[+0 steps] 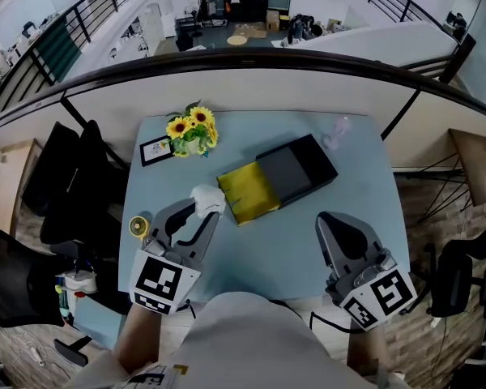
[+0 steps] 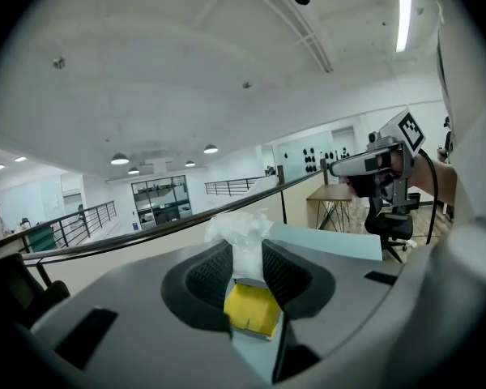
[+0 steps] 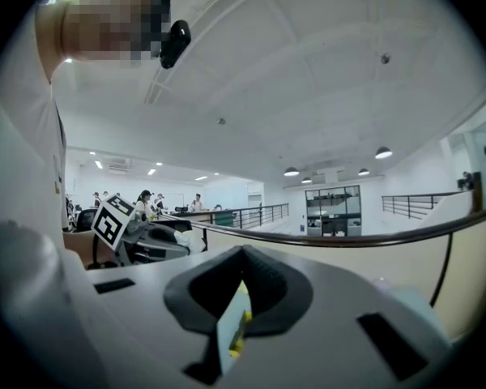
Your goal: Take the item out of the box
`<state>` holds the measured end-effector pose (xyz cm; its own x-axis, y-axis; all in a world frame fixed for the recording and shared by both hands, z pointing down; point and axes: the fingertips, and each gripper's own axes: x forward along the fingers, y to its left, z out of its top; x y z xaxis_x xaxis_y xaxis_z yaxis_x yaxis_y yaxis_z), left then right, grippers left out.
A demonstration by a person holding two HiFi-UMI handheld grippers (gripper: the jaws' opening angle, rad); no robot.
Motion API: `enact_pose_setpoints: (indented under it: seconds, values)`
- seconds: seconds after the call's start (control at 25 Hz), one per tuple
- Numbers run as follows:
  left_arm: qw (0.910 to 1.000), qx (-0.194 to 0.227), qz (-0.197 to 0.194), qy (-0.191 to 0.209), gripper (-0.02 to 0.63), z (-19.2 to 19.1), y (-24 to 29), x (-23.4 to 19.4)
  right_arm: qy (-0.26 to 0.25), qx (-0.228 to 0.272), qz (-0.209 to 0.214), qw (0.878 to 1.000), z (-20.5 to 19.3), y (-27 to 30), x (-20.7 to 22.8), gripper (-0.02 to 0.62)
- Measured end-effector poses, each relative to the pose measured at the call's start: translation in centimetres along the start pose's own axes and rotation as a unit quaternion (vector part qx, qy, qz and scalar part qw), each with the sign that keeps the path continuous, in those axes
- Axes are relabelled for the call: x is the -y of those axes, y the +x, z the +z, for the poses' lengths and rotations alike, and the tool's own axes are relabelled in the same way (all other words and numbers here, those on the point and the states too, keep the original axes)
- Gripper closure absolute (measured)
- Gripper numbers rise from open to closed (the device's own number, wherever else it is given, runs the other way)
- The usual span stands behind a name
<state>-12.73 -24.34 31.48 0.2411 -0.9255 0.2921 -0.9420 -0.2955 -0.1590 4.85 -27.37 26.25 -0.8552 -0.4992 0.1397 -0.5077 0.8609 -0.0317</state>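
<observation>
White crinkly item [image 1: 207, 197] is pinched in your left claw [image 1: 203, 211], out of the box, just beside the tray's left corner, left of frame centre in the head view. The grip catches only the wrap's lower part, so a fast swing could let it slip or tear. Right claw [image 1: 336, 220] is pressed together, holding nothing. Box [image 1: 300, 167], centre of desk [image 1: 283, 254]: yellow tray [image 1: 247, 191] slid out of the black sleeve, looks empty.
</observation>
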Motion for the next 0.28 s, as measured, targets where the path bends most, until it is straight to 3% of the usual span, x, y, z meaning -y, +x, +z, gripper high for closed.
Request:
enact_pose_setpoints:
  seconds: [0.28]
  values:
    - [0.9999, -0.01, 0.003, -0.009, 0.494, -0.61, 0.07, -0.18, -0.006, -0.009, -0.012, 1.0, -0.64, -0.41, 0.7, 0.592]
